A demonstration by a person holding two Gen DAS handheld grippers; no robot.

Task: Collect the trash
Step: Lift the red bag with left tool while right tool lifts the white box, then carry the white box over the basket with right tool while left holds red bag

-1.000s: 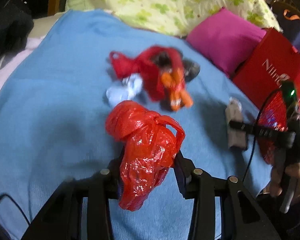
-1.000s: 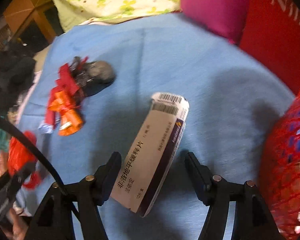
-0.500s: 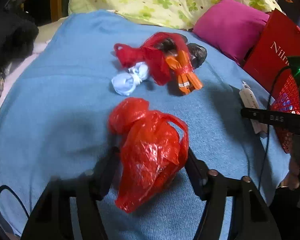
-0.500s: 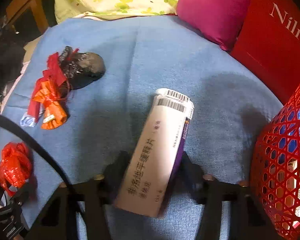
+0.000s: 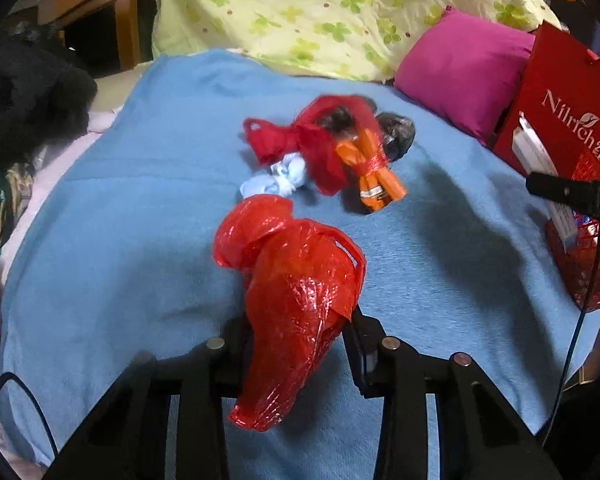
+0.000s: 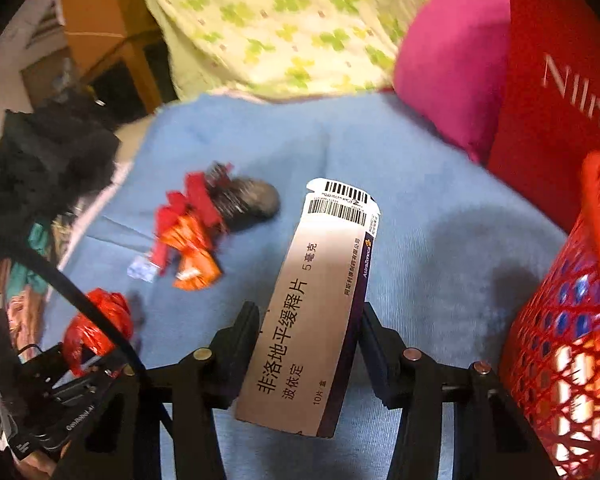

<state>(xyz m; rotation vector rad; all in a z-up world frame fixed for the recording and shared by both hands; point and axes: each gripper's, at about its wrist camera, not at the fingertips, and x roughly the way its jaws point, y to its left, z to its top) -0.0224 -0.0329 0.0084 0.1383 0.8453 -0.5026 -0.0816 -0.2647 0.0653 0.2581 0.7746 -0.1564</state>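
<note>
The task looks partly done, with two pieces in hand and a small heap not yet collected. The left gripper [image 5: 298,344] has just been closing, and its fingers now clamp the red plastic bag [image 5: 296,300], which bulges up between them above the blue blanket [image 5: 120,220]. The right gripper [image 6: 308,344] has closed too in this last moment, and its fingers pinch the medicine box [image 6: 316,300] by its long sides; the box stands tilted, its barcode end pointing away from the camera and clear of the blanket. Just to the right of that box is the red basket [image 6: 560,340], whose mesh wall shows coloured packets inside, so some rubbish seems to be in it already. Judging by this, the box is close to being dropped in, and the bag will have to cross further, since the basket sits at the far right edge of the left view. Left on the blanket, well apart from both grippers, is a cluster: another red bag [image 5: 300,140] twisted around something dark, an orange wrapper [image 5: 374,184] touching it, a dark crumpled lump [image 5: 396,134] just behind, and a pale blue wad [image 5: 278,178] just beside the red one. These remain for later trips.
</note>
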